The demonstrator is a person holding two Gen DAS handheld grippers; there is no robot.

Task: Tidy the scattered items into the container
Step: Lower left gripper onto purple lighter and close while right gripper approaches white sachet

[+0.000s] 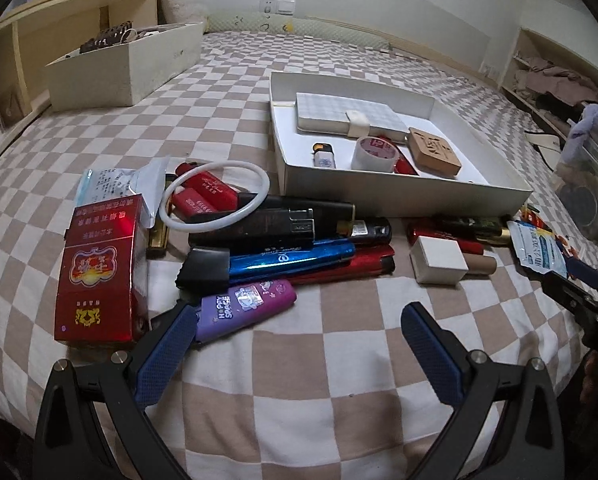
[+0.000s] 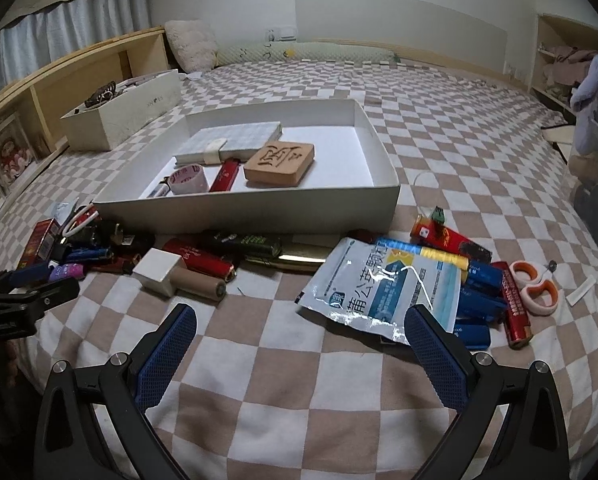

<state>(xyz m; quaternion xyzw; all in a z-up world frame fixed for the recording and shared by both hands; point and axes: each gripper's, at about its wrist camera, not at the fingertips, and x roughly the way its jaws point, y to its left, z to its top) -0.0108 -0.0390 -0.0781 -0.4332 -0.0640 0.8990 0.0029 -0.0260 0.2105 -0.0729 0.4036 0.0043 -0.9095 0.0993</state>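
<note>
Nearest the cameras, the left claw (image 1: 297,344) is spread wide over the checkered bed (image 1: 299,400) and holds nothing, though its left finger (image 1: 167,356) appears to touch or sit just beside the purple lighter (image 1: 245,308). The right claw (image 2: 299,344) is equally wide and empty, its right finger (image 2: 435,356) at the lower edge of the blue-and-white sachet (image 2: 383,286). The likely trouble lies just beyond: the lighters are packed side by side, so closing on the purple one could drag the blue lighter (image 1: 291,260) or nudge the red cigarette pack (image 1: 99,272), and the flat, glossy sachet may slip or crumple rather than lift. The white ring (image 1: 215,196) rests on the pile and could roll off if disturbed. Farther back, the white tray (image 1: 399,196) already holds a checkered notebook (image 1: 347,116), a tape roll (image 1: 373,154) and a wooden block (image 1: 435,152), with bare floor on its right side.
</note>
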